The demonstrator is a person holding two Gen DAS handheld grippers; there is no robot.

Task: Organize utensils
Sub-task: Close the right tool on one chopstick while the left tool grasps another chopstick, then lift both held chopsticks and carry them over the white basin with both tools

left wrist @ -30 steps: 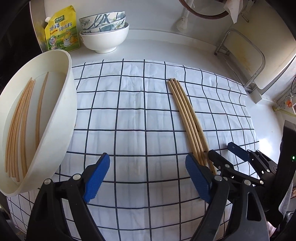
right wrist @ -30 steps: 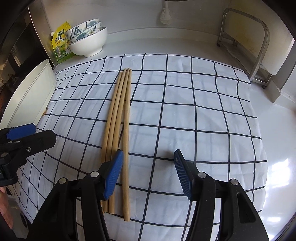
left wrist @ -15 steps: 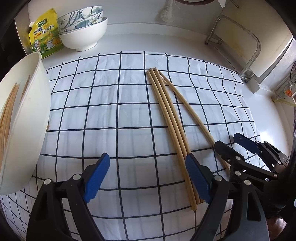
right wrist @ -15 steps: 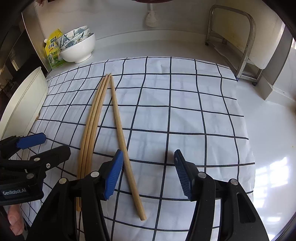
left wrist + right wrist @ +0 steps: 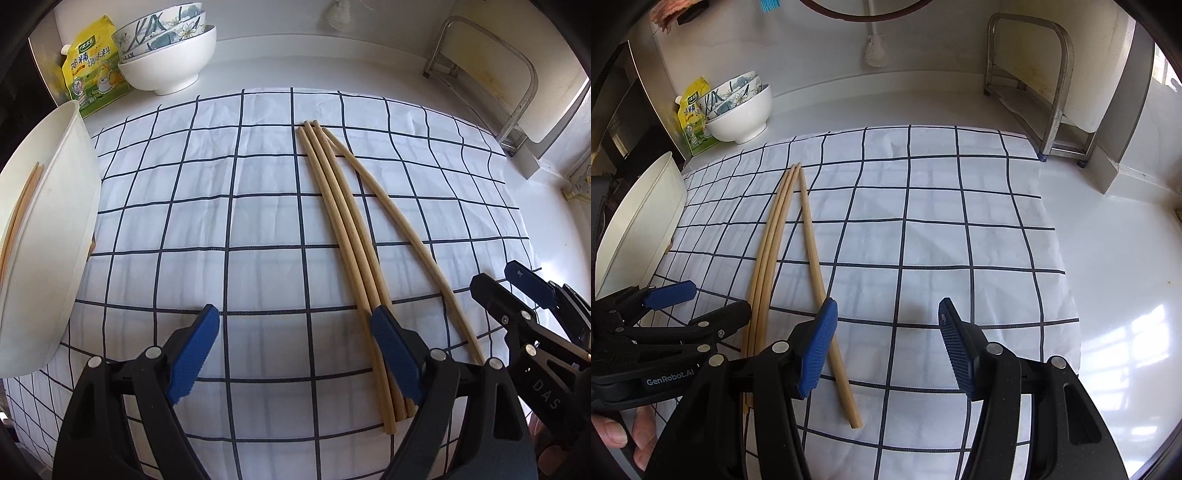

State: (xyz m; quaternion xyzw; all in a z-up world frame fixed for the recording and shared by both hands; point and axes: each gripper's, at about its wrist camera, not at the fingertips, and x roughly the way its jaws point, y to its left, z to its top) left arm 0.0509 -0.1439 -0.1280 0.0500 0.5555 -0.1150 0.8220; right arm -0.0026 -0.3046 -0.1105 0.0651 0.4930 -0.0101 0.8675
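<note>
Item: four long pale bamboo chopsticks, lying on a white cloth with a dark blue grid (image 5: 258, 221) (image 5: 942, 240) spread over a white countertop (image 5: 1108, 277). Three of them (image 5: 343, 229) (image 5: 768, 251) lie side by side, touching along their length; the fourth chopstick (image 5: 402, 229) (image 5: 820, 280) meets them at the far tips and splays out to the right at the near end, apart from the bundle. Left gripper (image 5: 295, 343), black with blue ribbed pads: jaws wide open, holding nothing, its right finger (image 5: 395, 354) over the near ends of the bundle of three. Right gripper (image 5: 886, 343), same make: jaws wide open, holding nothing, its left finger (image 5: 816, 350) just over the splayed chopstick, whose near end shows between the fingers. Left of the cloth: a large off-white oval plastic tray (image 5: 55, 229) (image 5: 639, 225), tilted, with more bamboo chopsticks (image 5: 18, 218) inside; how many cannot be told. Far left corner: stacked ceramic bowls (image 5: 170, 51) (image 5: 738, 107), plain white under blue floral ones, beside a yellow-green seasoning pouch (image 5: 92, 77) (image 5: 692, 118). Far right: a metal rack (image 5: 491, 85) (image 5: 1034, 92) against the wall.
</note>
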